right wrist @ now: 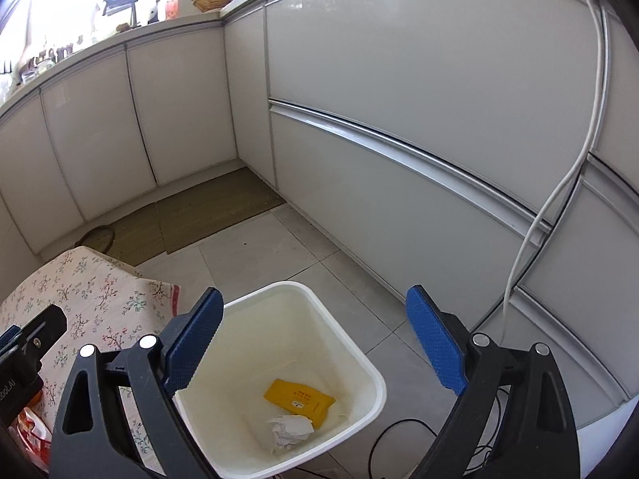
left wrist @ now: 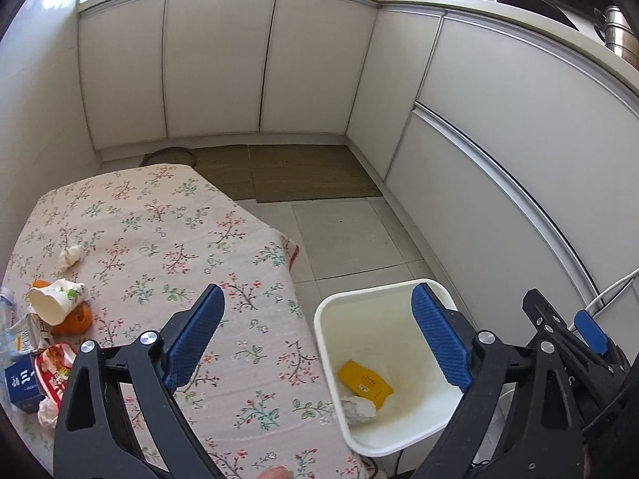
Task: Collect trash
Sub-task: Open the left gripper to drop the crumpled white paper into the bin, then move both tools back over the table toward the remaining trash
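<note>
A white trash bin (left wrist: 325, 311) stands on the floor right of the table; it holds a yellow packet (left wrist: 364, 382) and a crumpled paper (left wrist: 357, 408). In the right wrist view the bin (right wrist: 359, 355) sits below my open, empty right gripper (right wrist: 313, 339), with the yellow packet (right wrist: 298, 396) and the paper (right wrist: 289, 431) inside. My left gripper (left wrist: 317, 337) is open and empty over the table edge. On the table's left lie a paper cup (left wrist: 56, 299), a crumpled tissue (left wrist: 71, 256), an orange peel (left wrist: 76, 319), a red wrapper (left wrist: 54, 367) and a blue carton (left wrist: 22, 385).
The table has a floral cloth (left wrist: 179, 239). White cabinets (left wrist: 219, 64) line the back and right. A woven mat (left wrist: 299, 175) lies on the tiled floor. A white cable (right wrist: 559, 199) hangs at the right, black cables (right wrist: 399, 435) lie on the floor.
</note>
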`<state>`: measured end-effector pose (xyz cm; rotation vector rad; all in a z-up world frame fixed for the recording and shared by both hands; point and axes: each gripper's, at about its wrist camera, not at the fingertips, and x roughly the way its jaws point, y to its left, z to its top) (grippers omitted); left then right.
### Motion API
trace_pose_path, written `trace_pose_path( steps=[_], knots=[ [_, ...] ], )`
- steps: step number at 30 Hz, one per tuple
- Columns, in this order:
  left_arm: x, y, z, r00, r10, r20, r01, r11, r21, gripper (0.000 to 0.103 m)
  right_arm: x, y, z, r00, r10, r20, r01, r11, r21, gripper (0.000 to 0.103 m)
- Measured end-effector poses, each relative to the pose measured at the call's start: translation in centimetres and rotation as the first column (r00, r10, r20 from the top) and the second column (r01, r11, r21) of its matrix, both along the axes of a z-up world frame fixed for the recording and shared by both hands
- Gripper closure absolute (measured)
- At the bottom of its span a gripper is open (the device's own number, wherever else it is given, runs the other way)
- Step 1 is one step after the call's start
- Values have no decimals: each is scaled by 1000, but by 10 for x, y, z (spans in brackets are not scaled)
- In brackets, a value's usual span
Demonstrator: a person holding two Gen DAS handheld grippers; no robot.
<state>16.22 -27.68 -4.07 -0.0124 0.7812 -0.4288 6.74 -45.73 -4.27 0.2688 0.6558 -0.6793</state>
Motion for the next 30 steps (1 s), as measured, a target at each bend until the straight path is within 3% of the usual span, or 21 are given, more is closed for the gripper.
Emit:
trace_pose_path(
  steps=[15, 30],
  knots=[
    [16, 92, -2, 991, 135, -10, -135, 991, 13, 12, 37, 82, 5, 985, 171, -9, -172, 983, -60, 11],
    [23, 178, -11, 961, 278, -3, -278, 960, 44, 12, 79, 168, 1, 942, 333, -29, -334, 938, -92, 10]
  ],
)
